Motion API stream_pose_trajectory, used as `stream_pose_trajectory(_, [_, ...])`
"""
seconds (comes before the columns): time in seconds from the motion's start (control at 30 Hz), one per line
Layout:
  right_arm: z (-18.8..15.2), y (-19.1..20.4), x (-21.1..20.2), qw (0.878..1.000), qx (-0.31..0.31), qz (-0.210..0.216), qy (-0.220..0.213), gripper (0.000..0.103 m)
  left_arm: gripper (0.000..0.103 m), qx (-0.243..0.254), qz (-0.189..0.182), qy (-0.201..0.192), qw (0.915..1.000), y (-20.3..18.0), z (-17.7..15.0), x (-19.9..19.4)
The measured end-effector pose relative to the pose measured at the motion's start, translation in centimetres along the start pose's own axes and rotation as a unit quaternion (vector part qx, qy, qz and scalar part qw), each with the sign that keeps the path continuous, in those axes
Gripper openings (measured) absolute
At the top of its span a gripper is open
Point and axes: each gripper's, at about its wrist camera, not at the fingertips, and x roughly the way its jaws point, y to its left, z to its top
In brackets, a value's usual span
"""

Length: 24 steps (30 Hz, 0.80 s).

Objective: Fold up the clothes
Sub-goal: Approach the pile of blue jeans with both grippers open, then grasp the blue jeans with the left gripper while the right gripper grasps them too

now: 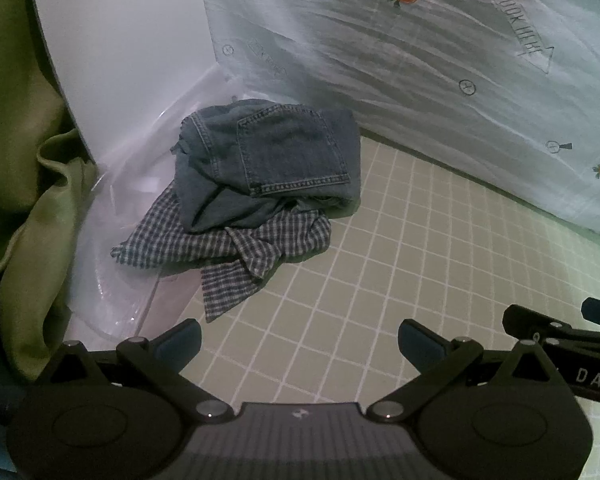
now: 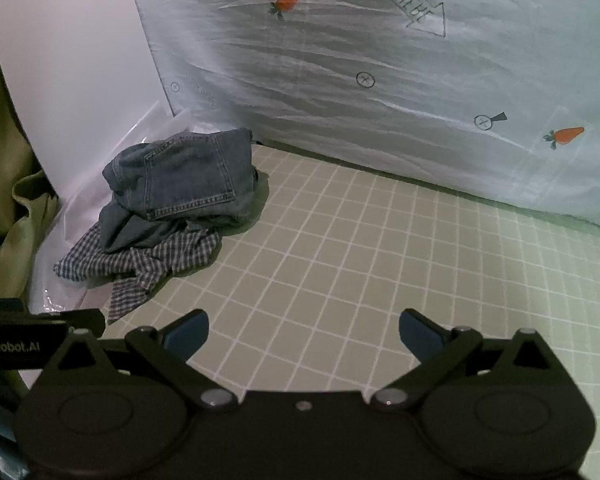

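Note:
A crumpled pair of blue jeans (image 1: 268, 160) lies on top of a blue-and-white checked shirt (image 1: 228, 256) at the far left of a green grid mat (image 1: 380, 272). The pile also shows in the right wrist view, jeans (image 2: 184, 176) over the shirt (image 2: 140, 268). My left gripper (image 1: 300, 340) is open and empty, low over the mat, short of the pile. My right gripper (image 2: 304, 336) is open and empty, to the right of the pile. The right gripper's body shows at the right edge of the left wrist view (image 1: 560, 336).
A pale sheet printed with carrots (image 2: 380, 80) stands along the back of the mat. A white board (image 1: 120, 48) leans at the left, with clear plastic (image 1: 116, 280) under the pile. Green cloth (image 1: 28, 160) hangs at the far left.

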Motion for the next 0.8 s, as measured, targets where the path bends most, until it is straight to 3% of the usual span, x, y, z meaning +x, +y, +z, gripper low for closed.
stream_pose_trajectory(0.17, [0.7,-0.3,1.0,1.000,0.001,0.002,0.006,0.103,0.103,-0.002,-0.003,0.002,1.0000,0.1,0.7,0.9])
stream_pose_trajectory(0.63, [5.5,-1.6,6.4,0.999,0.028,-0.024,0.002,0.103,0.103,-0.050,0.002,0.007,0.9987,3.7,6.5,6.4])
stream_pose_trajectory(0.8, [8.0,-0.7,9.5,0.999,0.029,-0.018,0.002,0.103,0.103,-0.065,0.020,0.000,0.9977,6.5,9.7,9.4])
